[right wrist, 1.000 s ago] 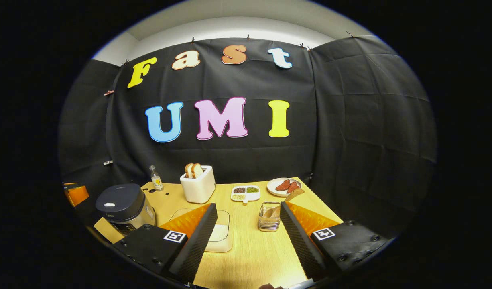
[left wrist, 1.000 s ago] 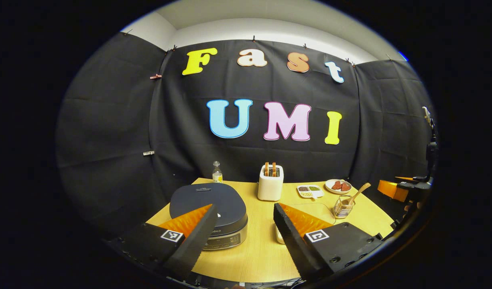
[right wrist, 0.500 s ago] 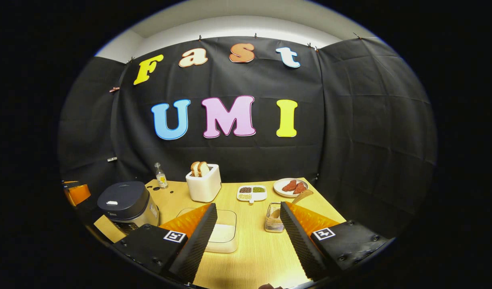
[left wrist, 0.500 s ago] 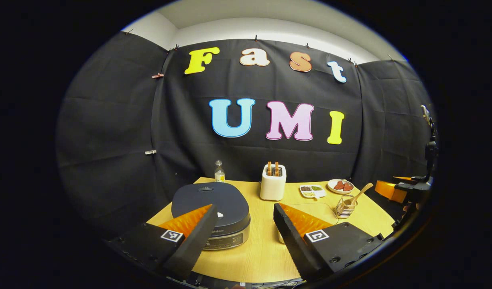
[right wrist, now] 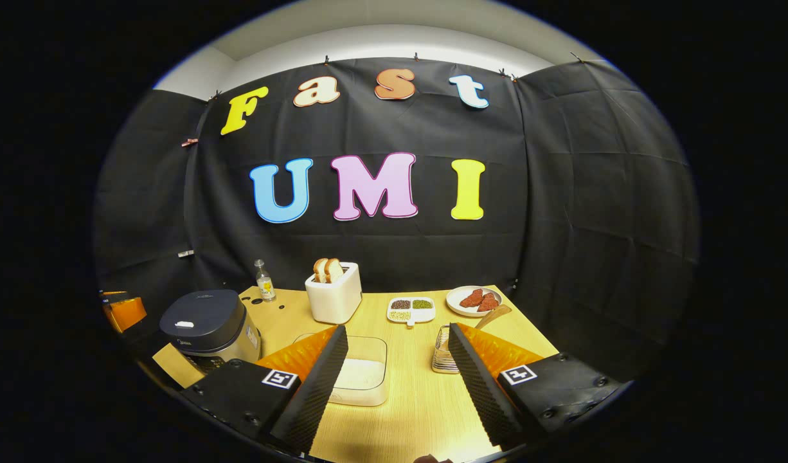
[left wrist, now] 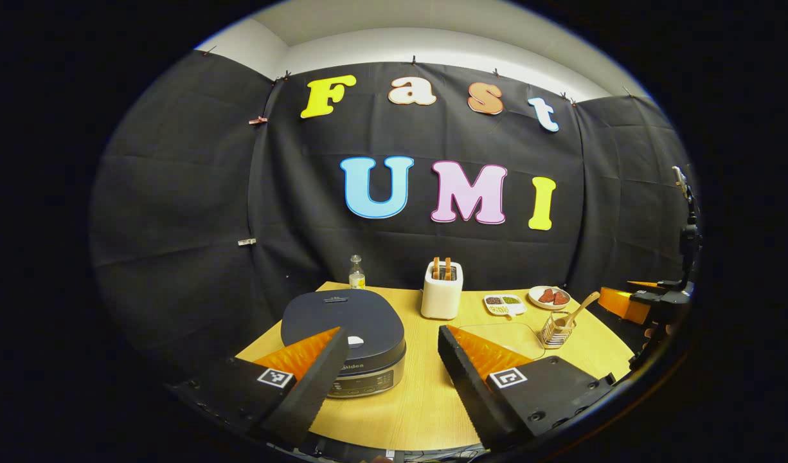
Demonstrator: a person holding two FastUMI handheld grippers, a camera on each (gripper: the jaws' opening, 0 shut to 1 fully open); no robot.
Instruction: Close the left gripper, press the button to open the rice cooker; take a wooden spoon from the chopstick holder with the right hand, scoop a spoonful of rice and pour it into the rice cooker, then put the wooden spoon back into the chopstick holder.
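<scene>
Rice cooker [left wrist: 344, 331]: lid down, at the table's [left wrist: 413, 411] left end, just ahead of the left gripper [left wrist: 391, 337], whose fingers are spread wide, holding nothing. Wooden spoon [left wrist: 579, 309]: leaning in the chopstick holder [left wrist: 553, 330], right side. Rice container [right wrist: 363, 373]: between the right gripper's [right wrist: 398, 334] widely parted, empty fingers. Toaster [right wrist: 333, 294], sectioned dish [right wrist: 411, 310], plate [right wrist: 474, 301], bottle [right wrist: 263, 281]: along the back edge.

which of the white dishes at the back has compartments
The small white divided dish, holding separate piles of grains. The round white plate beside it is undivided and carries red pieces.
</scene>
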